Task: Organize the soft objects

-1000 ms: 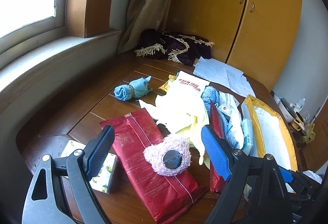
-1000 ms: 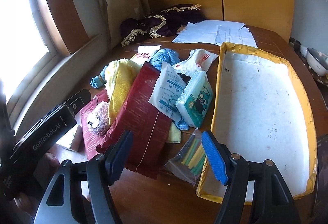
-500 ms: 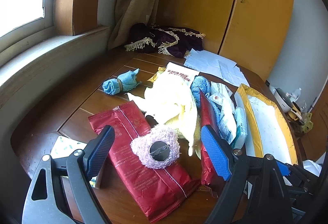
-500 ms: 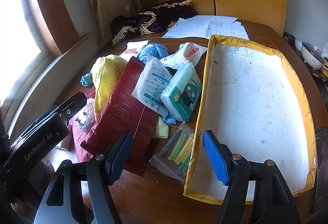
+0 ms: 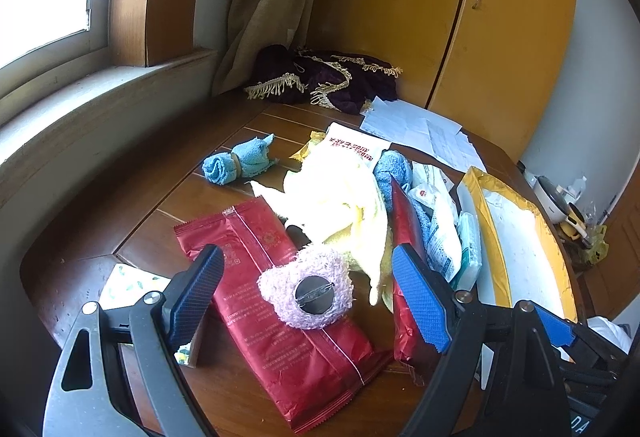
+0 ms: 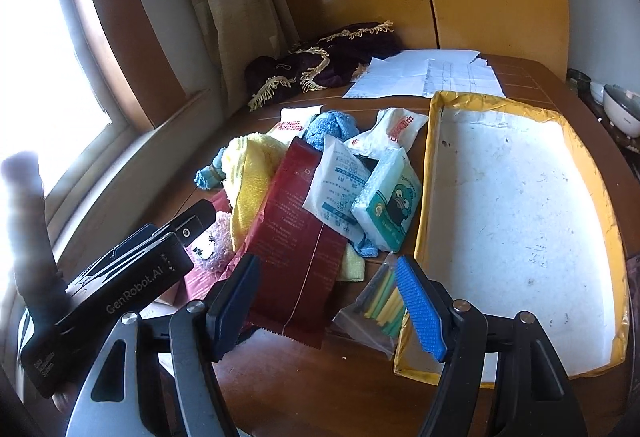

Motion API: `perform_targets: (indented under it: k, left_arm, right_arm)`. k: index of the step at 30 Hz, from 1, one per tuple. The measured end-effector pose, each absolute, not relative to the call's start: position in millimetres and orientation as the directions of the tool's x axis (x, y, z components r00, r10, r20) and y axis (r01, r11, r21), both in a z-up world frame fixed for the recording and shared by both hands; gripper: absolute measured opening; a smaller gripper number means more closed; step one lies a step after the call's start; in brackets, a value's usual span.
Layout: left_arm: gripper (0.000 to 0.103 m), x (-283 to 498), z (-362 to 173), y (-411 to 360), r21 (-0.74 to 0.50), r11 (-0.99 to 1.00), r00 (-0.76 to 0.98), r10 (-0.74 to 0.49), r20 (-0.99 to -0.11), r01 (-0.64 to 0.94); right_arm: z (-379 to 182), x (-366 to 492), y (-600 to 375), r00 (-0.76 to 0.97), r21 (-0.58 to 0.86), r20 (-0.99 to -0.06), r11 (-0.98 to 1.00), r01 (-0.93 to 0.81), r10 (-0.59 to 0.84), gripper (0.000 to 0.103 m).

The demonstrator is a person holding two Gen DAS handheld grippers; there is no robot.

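The left gripper (image 5: 306, 289), which I held low over the wooden table (image 5: 168, 193), stood with its jaws wide apart and nothing between them. The pink fuzzy plush (image 5: 307, 291) lay straight ahead of it, centred in the gap between the two blue pads, resting on the flat red foil pack (image 5: 276, 301), with its round metal pin-back facing up. The plush was roughly round, so I judged that no particular wrist angle was called for; the pack beneath it ran diagonally from the near right toward the far left. The right gripper (image 6: 326, 299), likewise spread and empty, pointed at a small clear bag of yellow and green sticks (image 6: 380, 307) beside the yellow-rimmed tray (image 6: 424, 197); from its view the plush (image 6: 214, 241) sat well off to the left, partly hidden behind the left gripper's body. I judged the left gripper the nearer by far, and the empty tray, well to its right, the likely destination.
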State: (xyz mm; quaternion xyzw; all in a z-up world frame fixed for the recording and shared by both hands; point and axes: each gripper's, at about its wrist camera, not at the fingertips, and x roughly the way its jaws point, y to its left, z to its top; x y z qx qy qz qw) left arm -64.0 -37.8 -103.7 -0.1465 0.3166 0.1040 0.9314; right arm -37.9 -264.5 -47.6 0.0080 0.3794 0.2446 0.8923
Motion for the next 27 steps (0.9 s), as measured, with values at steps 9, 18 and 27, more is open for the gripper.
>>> perform_targets:
  k: [9, 18, 27]
  left_arm:
    - [0.087, -60.1, -107.8, -36.0, -0.214, 0.932, 0.772, 0.098, -0.628, -0.292]
    - [0.087, -61.1, -108.8, -37.7, -0.211, 0.935, 0.773, 0.095, -0.628, -0.286]
    - [0.087, -60.5, -110.1, -40.1, -0.21, 0.935, 0.771, 0.093, -0.63, -0.284]
  right_arm:
    - [-47.5, -41.2, -264.0, 0.587, 0.216, -0.662, 0.868, -0.446, 0.466, 0.069]
    - [-49.2, -38.4, -265.2, 0.583, 0.221, -0.666, 0.87, -0.442, 0.466, 0.066]
    - [-51.4, -37.4, -265.2, 0.581, 0.218, -0.673, 0.873, -0.435, 0.458, 0.062]
